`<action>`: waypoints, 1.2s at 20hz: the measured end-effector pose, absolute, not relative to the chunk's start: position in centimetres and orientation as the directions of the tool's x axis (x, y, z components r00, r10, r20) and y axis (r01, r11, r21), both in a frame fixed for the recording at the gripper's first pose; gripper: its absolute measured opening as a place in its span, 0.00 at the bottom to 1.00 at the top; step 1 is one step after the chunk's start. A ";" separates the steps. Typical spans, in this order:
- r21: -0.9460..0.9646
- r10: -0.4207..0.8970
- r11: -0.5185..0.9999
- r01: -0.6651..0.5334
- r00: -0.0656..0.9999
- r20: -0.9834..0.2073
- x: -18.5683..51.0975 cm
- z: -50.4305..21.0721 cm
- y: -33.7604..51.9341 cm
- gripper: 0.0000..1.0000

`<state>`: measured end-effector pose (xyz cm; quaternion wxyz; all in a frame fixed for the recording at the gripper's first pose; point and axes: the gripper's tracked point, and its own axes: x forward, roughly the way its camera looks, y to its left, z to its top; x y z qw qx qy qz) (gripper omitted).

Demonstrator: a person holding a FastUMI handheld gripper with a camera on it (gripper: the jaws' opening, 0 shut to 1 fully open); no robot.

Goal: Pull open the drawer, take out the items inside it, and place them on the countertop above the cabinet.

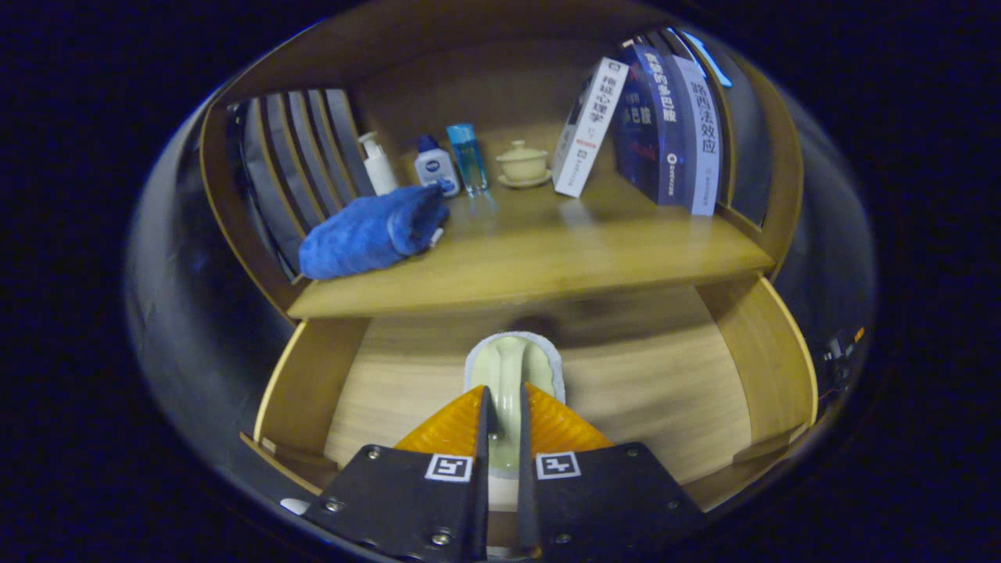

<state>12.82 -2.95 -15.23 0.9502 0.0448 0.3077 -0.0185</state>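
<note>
The wooden drawer [727,367] stands pulled open below the countertop [547,258]. Inside it is a pale green brush-like item [512,367] with a raised handle and a whitish rim. My gripper [504,403] is over the drawer, and both fingers press on that handle from either side. The item's front half is hidden behind the fingers. A rolled blue towel [371,231] lies on the countertop at the left.
At the back of the countertop stand a white pump bottle [378,164], a small white bottle [435,166], a blue bottle [467,156] and a lidded cup on a saucer [522,163]. Books [665,117] lean at the right. Slatted wooden side panels [297,156] close in the shelf.
</note>
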 end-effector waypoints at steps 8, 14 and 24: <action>-0.070 -0.012 0.998 -0.003 0.975 -0.224 11.8 -4.3 -1.8 0.15; -0.085 0.009 0.996 -0.016 0.997 -0.081 9.1 2.1 0.1 0.15; -0.034 -0.036 0.999 0.040 0.993 0.111 3.9 11.1 0.0 0.15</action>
